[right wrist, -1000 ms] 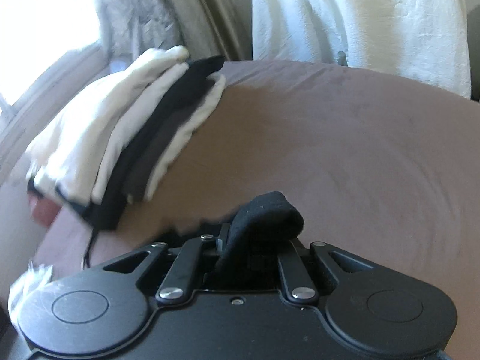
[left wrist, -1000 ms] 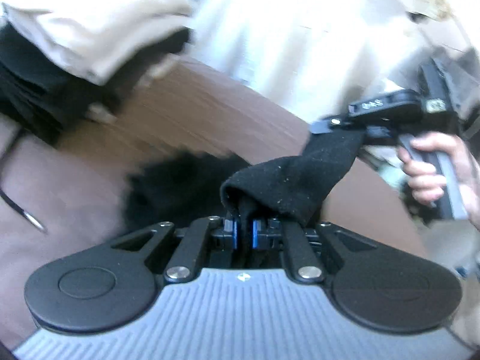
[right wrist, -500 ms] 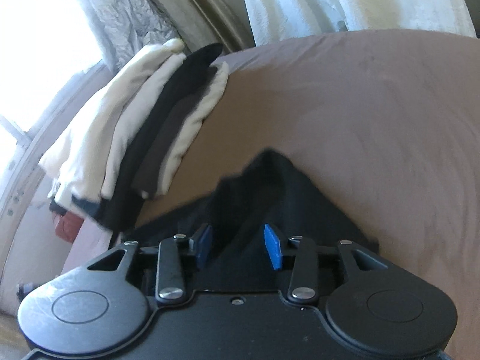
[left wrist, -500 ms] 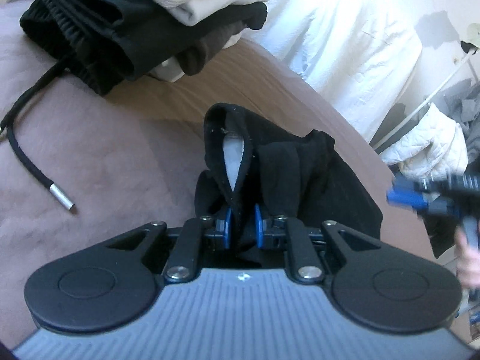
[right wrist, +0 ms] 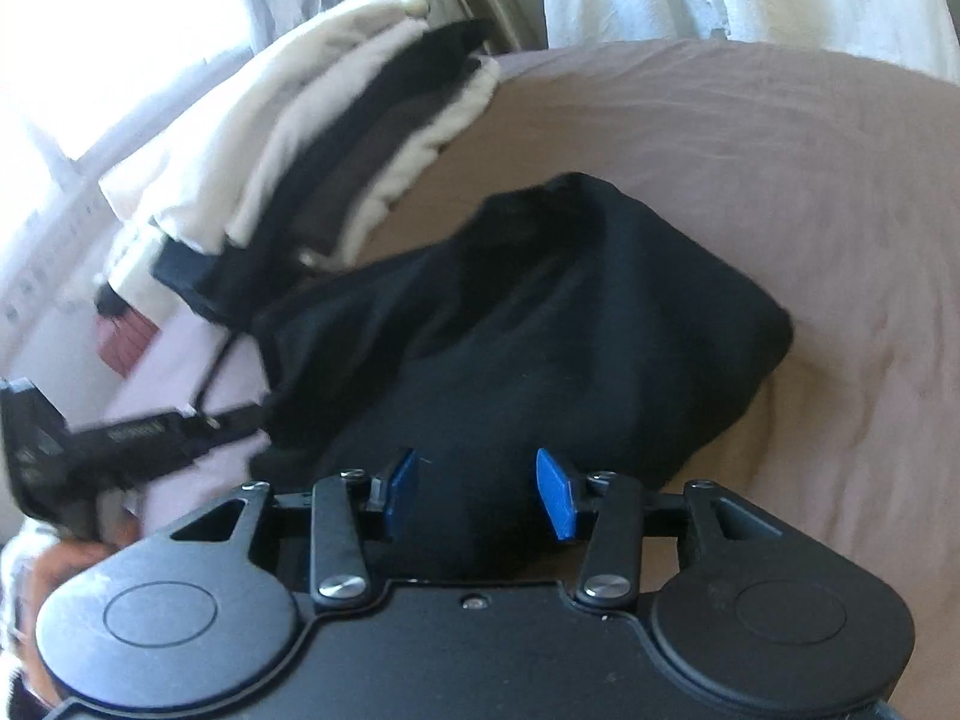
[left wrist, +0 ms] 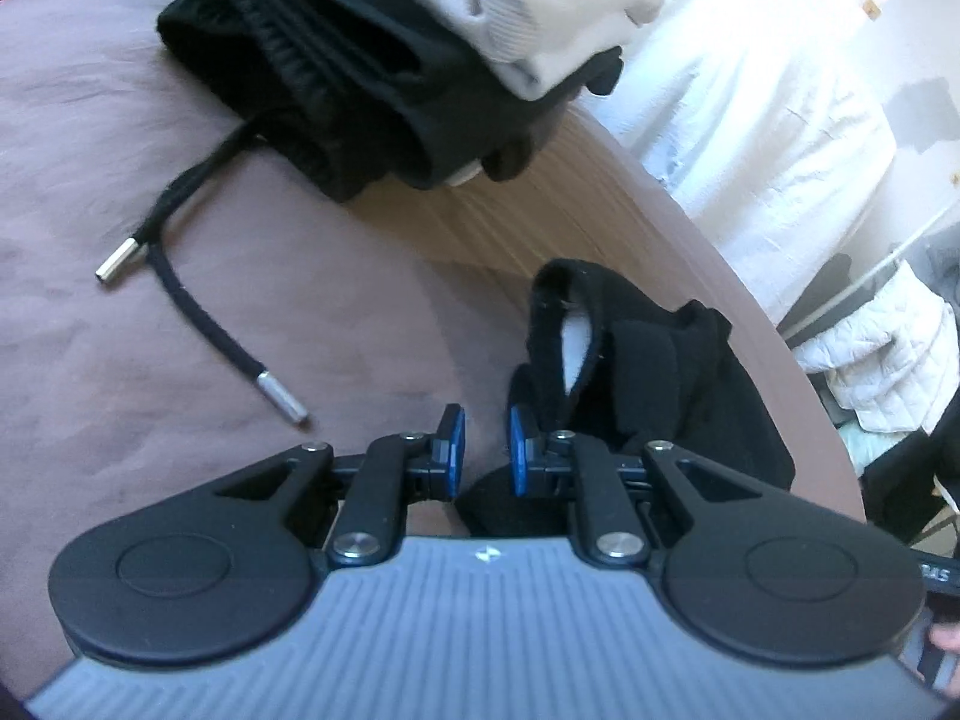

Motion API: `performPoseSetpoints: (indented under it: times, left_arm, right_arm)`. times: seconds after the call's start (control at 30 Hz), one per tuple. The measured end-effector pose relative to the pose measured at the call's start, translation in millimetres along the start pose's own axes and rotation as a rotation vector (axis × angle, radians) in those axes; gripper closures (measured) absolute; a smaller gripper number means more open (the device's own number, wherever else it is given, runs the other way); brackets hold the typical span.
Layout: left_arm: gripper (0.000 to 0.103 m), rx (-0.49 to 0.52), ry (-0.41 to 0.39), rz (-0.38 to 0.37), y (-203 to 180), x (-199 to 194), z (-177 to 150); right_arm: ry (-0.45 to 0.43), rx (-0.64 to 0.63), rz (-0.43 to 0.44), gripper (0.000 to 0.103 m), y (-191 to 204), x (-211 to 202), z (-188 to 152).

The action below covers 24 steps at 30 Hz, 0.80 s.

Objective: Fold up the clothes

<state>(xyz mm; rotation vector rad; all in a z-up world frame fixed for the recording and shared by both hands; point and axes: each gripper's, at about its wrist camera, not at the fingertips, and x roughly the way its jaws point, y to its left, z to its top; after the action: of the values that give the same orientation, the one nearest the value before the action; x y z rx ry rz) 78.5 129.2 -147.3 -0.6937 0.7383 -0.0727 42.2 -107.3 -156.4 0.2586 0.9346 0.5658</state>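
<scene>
Black crumpled fleece garment lying on mauve bedsheet, beside stack of folded cream and black clothes. Left claw released, garment at its right pad. Right claw released above garment.

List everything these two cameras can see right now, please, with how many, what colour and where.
Black garment: one, black, crumpled on the bed just ahead of both grippers.
Stack of folded clothes: one pile, cream, black and brown layers, at the bed's far edge.
Drawstring: one cord, black with two silver tips, trailing from the pile across the cover.
Bed cover: one, mauve-brown, under everything.
White sheet: one, white, hanging beyond the bed.
Quilted item: one, white, right of the bed.
Left hand-held gripper: one, black with blue pads, open, gripping nothing.
Right hand-held gripper: one, same colours, open over the garment.
</scene>
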Motion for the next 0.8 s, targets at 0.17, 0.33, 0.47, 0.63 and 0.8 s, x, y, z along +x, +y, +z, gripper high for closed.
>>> performPoseSetpoints:
  times: [0.17,0.33,0.47,0.63,0.8]
  left_arm:
    - [0.089,0.006,0.003,-0.059,-7.2,4.6,-2.6]
    - [0.080,0.051,-0.097,-0.129,-22.6,-10.6,-0.9]
    - [0.053,0.212,-0.242,-0.044,-52.9,-22.7,-8.0]
    - [0.048,0.243,-0.076,-0.012,-68.0,33.4,0.0]
    - [0.079,0.095,-0.046,0.129,-41.8,73.6,16.5]
  right_arm:
    - [-0.012,-0.018,-0.016,0.053,2.2,-3.6,-7.6]
    - [-0.033,-0.133,-0.105,0.049,3.6,2.7,15.0]
    - [-0.065,-0.202,-0.224,0.039,-13.6,27.1,49.7]
    - [-0.069,-0.085,-0.300,0.039,-65.5,60.1,73.5]
    - [-0.076,-0.185,-0.263,0.082,-63.3,63.6,63.0]
